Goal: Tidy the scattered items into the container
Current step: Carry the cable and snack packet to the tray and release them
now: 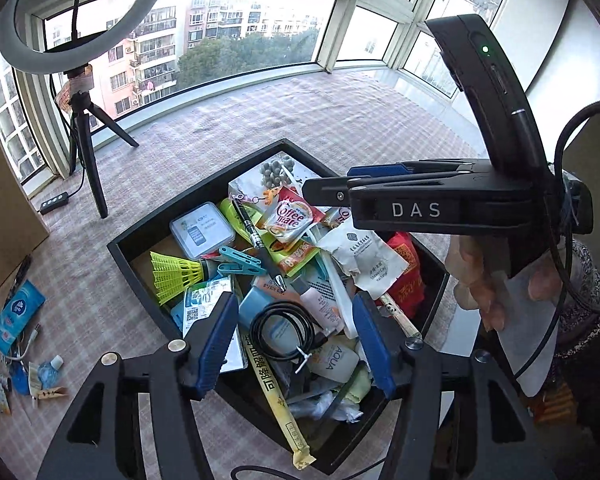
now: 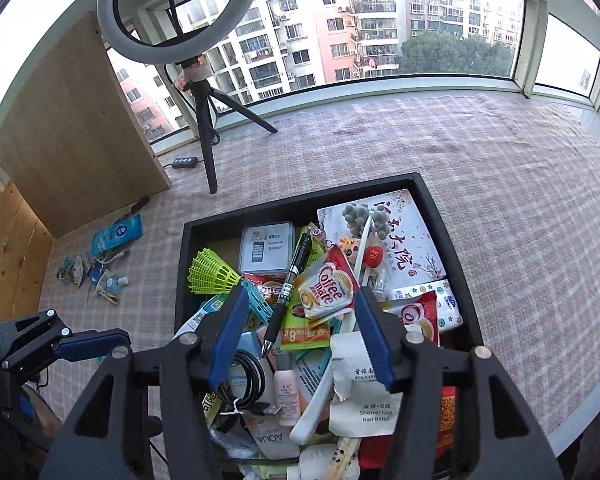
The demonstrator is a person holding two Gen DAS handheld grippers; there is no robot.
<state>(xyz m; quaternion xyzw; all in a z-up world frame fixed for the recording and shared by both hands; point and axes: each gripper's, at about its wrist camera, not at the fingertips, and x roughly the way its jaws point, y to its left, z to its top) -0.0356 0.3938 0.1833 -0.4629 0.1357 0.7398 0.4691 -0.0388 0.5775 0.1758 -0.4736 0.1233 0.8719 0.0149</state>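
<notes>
- Left gripper (image 1: pixel 296 344) nearest the lens in the left wrist view: blue-padded fingers (image 1: pixel 216 344) spread wide, nothing between them, hanging above the near part of the black tray (image 1: pixel 138 256).
- Right gripper (image 2: pixel 298 338) likewise in its own view: fingers (image 2: pixel 374 340) apart, empty, over the near half of the tray. The left wrist view shows it from the side, above the tray's right part, with the person's hand (image 1: pixel 484 280) on its handle.
- Tray is a black-walled square container heaped with small things.
- Near end of the tray: coiled black cable (image 1: pixel 282 330) bound with a white tie, white AQUA sachet (image 1: pixel 334 362) just beside it, a long yellow printed stick (image 1: pixel 282 404) lying over the near rim.
- Middle of the tray: white shower cap packet (image 2: pixel 364 412), black pen (image 2: pixel 288 300) lying slantwise over the sachets, Coffee mate sachet (image 2: pixel 328 290), blue clothes peg (image 1: pixel 240 262).
- Left side of the tray: yellow shuttlecock (image 1: pixel 174 276); behind it a clear flat box (image 1: pixel 202 234) with a printed card.
- Far right corner of the tray: a white booklet (image 2: pixel 400 236) with red characters.
- Left of the tray, on the checked cloth (image 2: pixel 500 184), loose items lie well apart from it: blue tissue pack (image 2: pixel 118 234), small bottle (image 2: pixel 114 282), wooden peg (image 1: pixel 50 394), assorted small packets.
- Beyond the tray: ring light (image 2: pixel 180 4) on a black tripod, then the window (image 2: pixel 380 32).
</notes>
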